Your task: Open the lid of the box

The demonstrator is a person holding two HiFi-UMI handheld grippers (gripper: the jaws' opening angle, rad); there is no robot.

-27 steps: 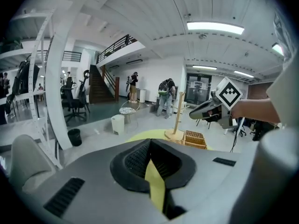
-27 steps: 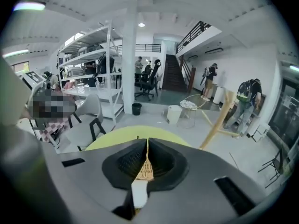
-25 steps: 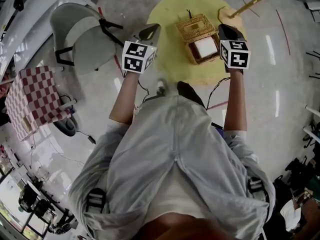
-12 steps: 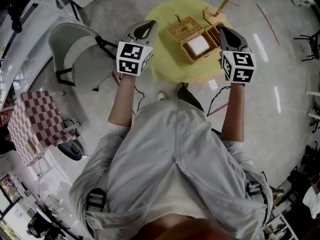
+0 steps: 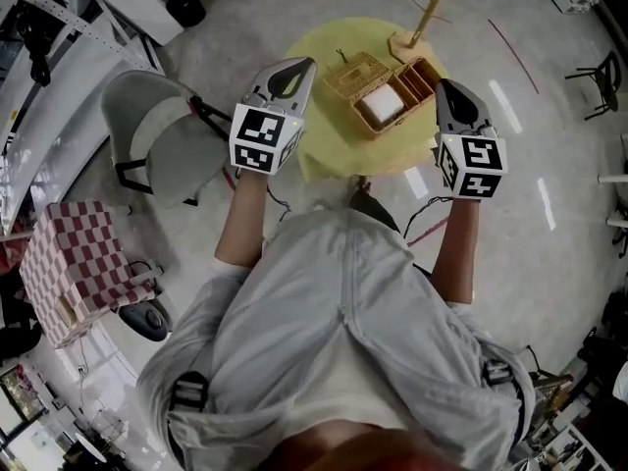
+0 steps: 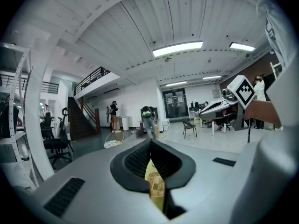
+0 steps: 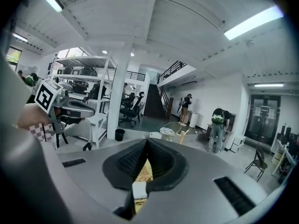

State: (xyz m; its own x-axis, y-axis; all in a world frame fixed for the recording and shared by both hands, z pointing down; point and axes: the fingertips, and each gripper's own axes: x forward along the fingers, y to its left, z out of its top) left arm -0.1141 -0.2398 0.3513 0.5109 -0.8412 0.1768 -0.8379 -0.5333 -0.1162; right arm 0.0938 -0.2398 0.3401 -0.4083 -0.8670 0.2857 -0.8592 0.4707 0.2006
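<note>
on the round yellow table (image 5: 324, 140), at the top of the head view, the small woven wicker box (image 5: 373, 121) is seen between the two hand-held tools and a little ahead of both. its flat wicker lid (image 5: 355, 70) is seen on the box's left and far side, seemingly tipped back, with a white block (image 5: 385, 104) exposed inside, so the opening is judged to be largely done already. the left gripper (image 5: 302, 65) is held over the table's left edge, near the lid side but clear of it; the right gripper (image 5: 447, 86) is held at the table's right edge, just beside the box's right end, and is judged the nearer of the two to the box body. the box's long axis is read as running slantwise, from near left to far right, though this is not certain at this size. in the left gripper view the jaws (image 6: 150, 142) are seen pressed together with nothing gripped, only table and wicker showing below them; the same is seen in the right gripper view (image 7: 145, 142). a thin wooden stand (image 5: 424, 20) is set at the table's far edge, apart from both.
</note>
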